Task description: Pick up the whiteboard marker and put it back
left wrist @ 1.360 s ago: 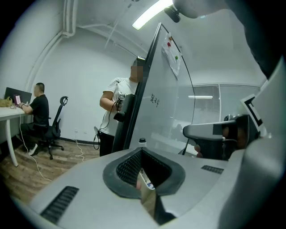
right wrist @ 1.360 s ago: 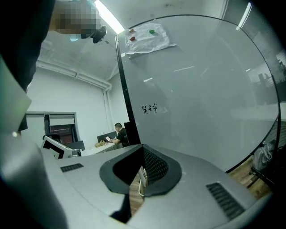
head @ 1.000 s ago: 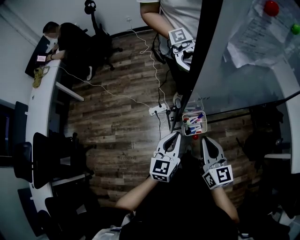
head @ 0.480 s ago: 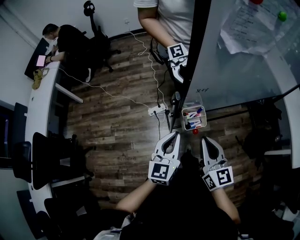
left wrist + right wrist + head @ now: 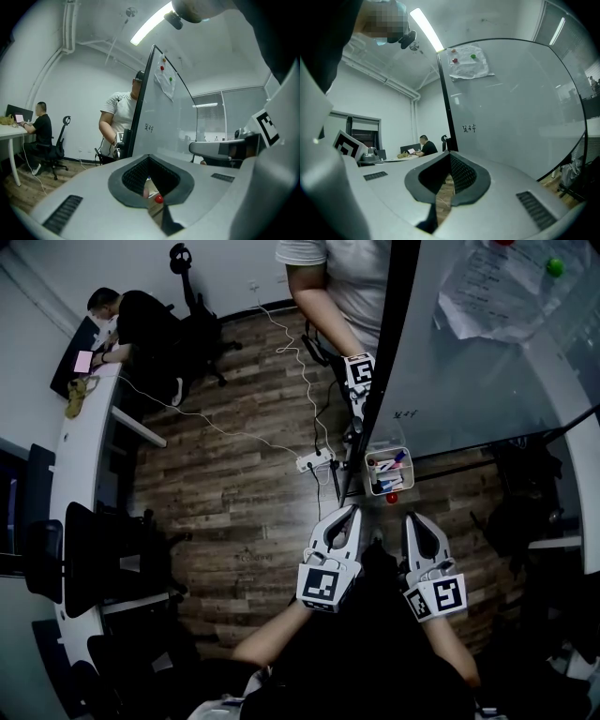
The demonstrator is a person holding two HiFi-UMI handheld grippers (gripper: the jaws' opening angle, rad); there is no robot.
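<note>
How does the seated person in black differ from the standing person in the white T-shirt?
The person in black sits at the curved white desk; the person in the white T-shirt stands at the whiteboard's edge. The standing one holds a gripper with a marker cube near the clear marker basket; the seated one holds none that shows. Both are on the wooden floor.

Bare floor lies open at 10 o'clock, while toward 12 the whiteboard, a standing person, a power strip and cables crowd the marker box.
</note>
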